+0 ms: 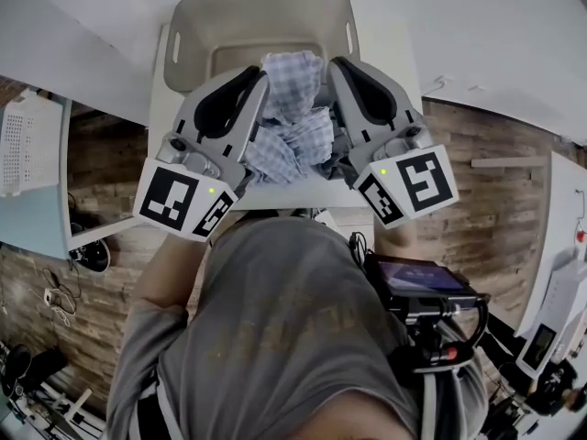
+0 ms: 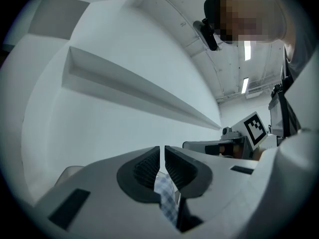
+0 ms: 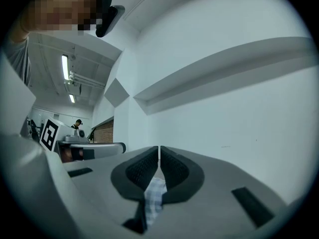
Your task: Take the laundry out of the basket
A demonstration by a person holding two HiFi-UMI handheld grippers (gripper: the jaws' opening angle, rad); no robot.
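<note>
**Head view.** The laundry basket (image 1: 261, 26), pale and open-topped, stands on the white bench (image 1: 404, 62). The interior that shows looks bare. The blue-and-white checked cloth (image 1: 293, 117) hangs bunched over the basket's near rim, on the person's side. Its crumpled length runs from the basket toward the person. The left gripper (image 1: 260, 74) flanks it on one side and the right gripper (image 1: 334, 64) on the other, and both reach it equally. The cloth therefore lies between the two sets of fingers, not ahead of either.

**Left gripper view.** The fingers are drawn almost together and pinch a fold of the checked cloth (image 2: 167, 198) low between the ribbed pads. The gripper (image 2: 162, 156) points level at a white wall.

**Right gripper view.** The fingers of this gripper (image 3: 159, 156) are pressed together on another fold of the cloth (image 3: 154, 193), which trails down from the pads.

**Cloth.** It is thin, soft and heavily creased, and it will probably sag between the two grips.
</note>
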